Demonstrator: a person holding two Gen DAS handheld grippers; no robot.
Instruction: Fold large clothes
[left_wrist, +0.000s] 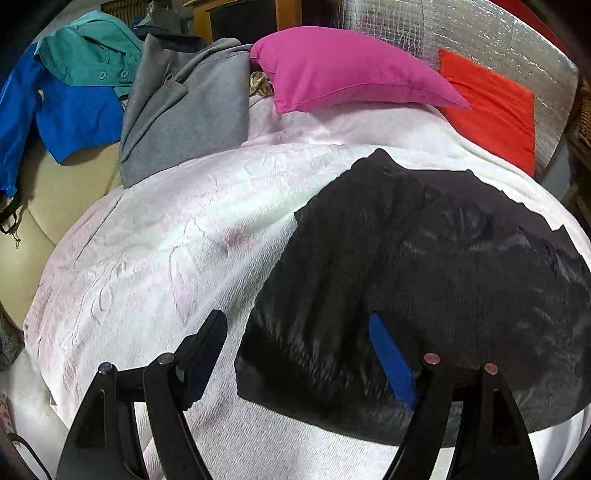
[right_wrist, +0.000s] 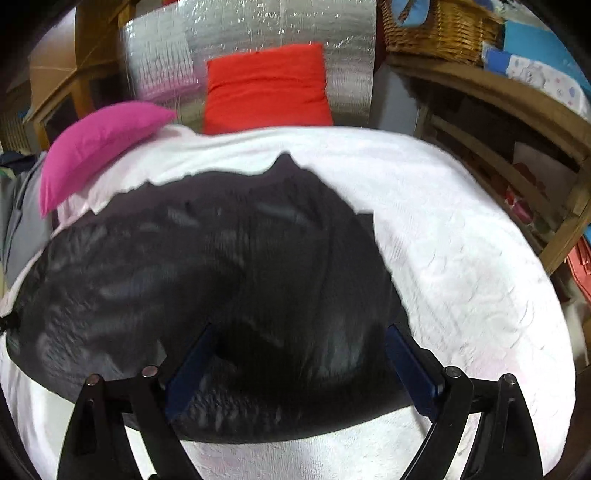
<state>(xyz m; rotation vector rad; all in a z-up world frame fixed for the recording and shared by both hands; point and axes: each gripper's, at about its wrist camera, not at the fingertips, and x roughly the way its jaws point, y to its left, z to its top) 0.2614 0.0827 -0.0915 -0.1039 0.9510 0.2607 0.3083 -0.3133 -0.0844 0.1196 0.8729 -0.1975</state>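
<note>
Both tongs, left (left_wrist: 295, 354) and right (right_wrist: 301, 363), gape apart over the glossy, crumpled black garment (left_wrist: 424, 266) on textured white bedspread (left_wrist: 166, 240).

From my left wrist camera, the shiny black quilted garment (left_wrist: 424, 277) runs off the right edge, so I cannot see its far side, and it covers the tip of the blue-padded finger (left_wrist: 391, 362) on that side. Through the right wrist camera the same garment (right_wrist: 221, 277) is smeared with blur; its seams and folds do not resolve, and I cannot tell whether the blue pads (right_wrist: 410, 365) touch the fabric. The bright blue jacket (left_wrist: 55, 114) is cut by the left edge. The woven wicker basket (right_wrist: 439, 33) is cropped at the top, its contents unreadable.
</note>
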